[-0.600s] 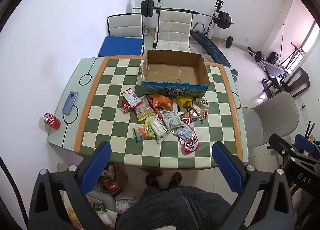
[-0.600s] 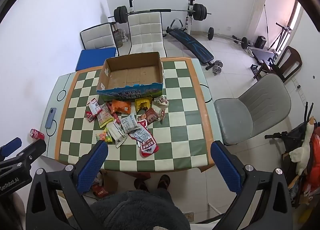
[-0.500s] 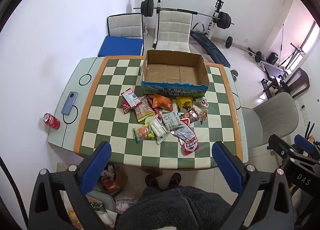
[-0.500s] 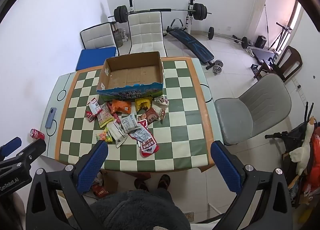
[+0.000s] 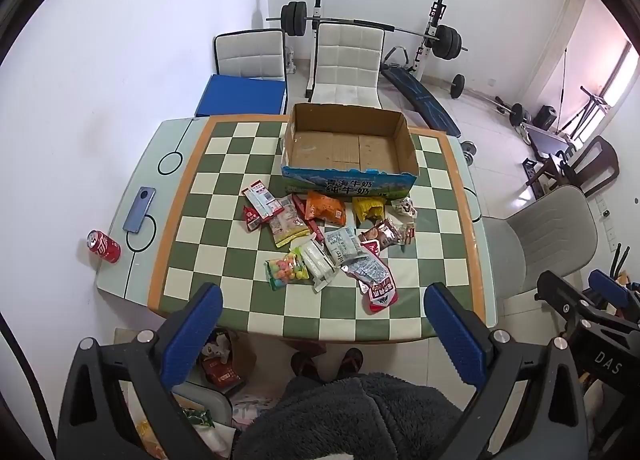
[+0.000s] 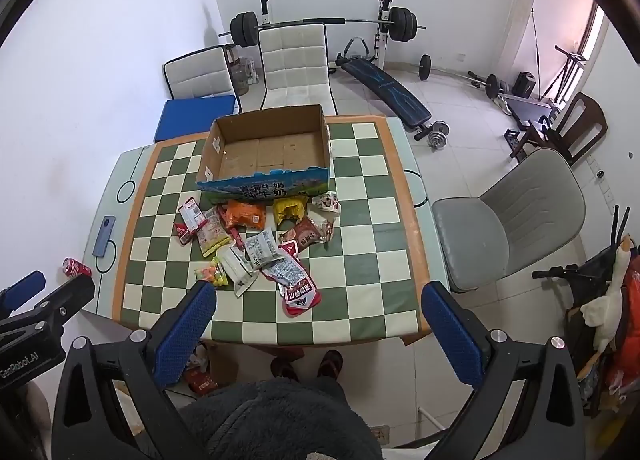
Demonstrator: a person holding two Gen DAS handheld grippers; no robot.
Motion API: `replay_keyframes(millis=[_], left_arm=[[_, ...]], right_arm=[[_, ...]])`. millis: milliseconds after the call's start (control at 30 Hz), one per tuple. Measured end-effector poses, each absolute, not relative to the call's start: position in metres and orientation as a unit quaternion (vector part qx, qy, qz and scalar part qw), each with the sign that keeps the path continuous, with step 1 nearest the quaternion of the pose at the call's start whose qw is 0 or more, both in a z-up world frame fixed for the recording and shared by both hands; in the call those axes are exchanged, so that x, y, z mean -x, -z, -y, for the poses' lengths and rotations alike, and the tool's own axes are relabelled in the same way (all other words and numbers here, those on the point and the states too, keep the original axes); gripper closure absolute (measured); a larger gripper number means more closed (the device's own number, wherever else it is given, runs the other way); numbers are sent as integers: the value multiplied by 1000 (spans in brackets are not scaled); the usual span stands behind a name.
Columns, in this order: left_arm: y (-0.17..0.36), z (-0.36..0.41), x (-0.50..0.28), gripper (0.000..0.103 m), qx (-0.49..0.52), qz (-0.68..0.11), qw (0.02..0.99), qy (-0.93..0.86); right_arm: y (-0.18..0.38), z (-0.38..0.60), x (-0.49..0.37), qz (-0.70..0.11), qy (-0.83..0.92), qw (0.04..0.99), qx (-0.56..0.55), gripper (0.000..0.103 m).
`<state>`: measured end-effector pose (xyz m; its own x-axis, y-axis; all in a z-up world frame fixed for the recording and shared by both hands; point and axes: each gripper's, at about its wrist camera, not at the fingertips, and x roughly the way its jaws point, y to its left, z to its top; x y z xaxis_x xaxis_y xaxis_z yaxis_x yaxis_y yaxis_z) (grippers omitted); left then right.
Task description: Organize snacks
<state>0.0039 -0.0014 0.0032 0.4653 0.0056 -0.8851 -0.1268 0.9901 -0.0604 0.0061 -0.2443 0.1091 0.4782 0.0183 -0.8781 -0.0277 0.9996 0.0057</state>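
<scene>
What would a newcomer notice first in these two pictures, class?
First, the heap of bright snack packets in the middle of the green-and-cream checkered table. Just behind it stands an open cardboard box with nothing inside. At the table's left edge lie a red can and a phone.

Both held high and tilted steeply down. Left gripper (image 5: 323, 334) jaws spread wide, nothing between the blue pads (image 5: 192, 334). Right gripper (image 6: 318, 330) same deal, wide and empty, sitting at 3 o'clock of the left.
</scene>
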Motion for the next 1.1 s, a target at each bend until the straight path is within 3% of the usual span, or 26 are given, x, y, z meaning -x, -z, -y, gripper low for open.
replay_keyframes(millis=[1100], left_arm=[[-19, 1, -17, 0, 53, -501, 863, -40]], right_arm=[[-127, 244, -12, -501, -12, 865, 3, 0]])
